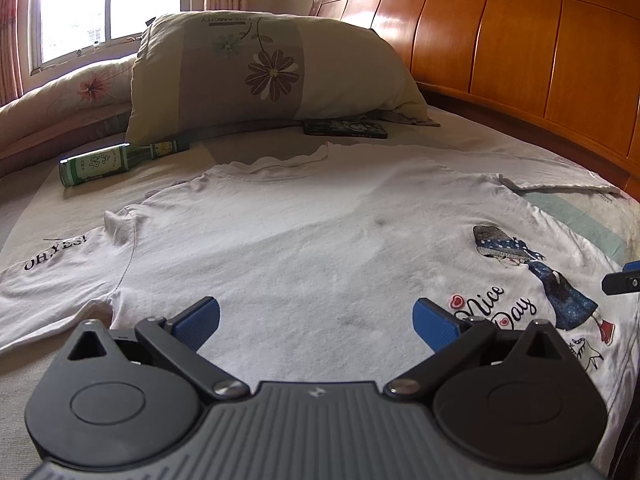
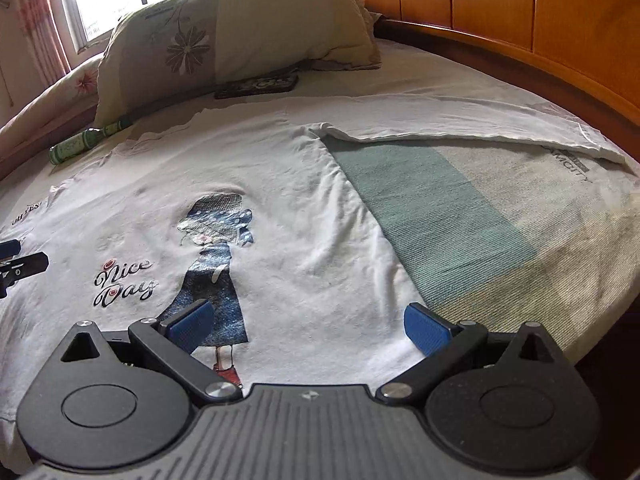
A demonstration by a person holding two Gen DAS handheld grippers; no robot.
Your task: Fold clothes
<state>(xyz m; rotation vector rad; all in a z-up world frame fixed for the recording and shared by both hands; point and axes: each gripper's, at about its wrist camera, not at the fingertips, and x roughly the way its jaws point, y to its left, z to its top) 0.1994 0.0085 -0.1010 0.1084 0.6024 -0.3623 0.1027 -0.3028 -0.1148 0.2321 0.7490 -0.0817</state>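
Right now both grippers, left gripper (image 1: pixel 316 322) and right gripper (image 2: pixel 306 324), hover jaws wide, empty, over white T-shirt (image 1: pixel 304 240)

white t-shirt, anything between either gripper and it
Nothing visible. The left gripper and right gripper hang with jaws open right over the white t-shirt. The green bottle and dark box lie beyond its collar, by the pillow.

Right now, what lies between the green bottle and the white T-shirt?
Only bare bedsheet separates the green bottle from the white T-shirt, as the left wrist view shows.
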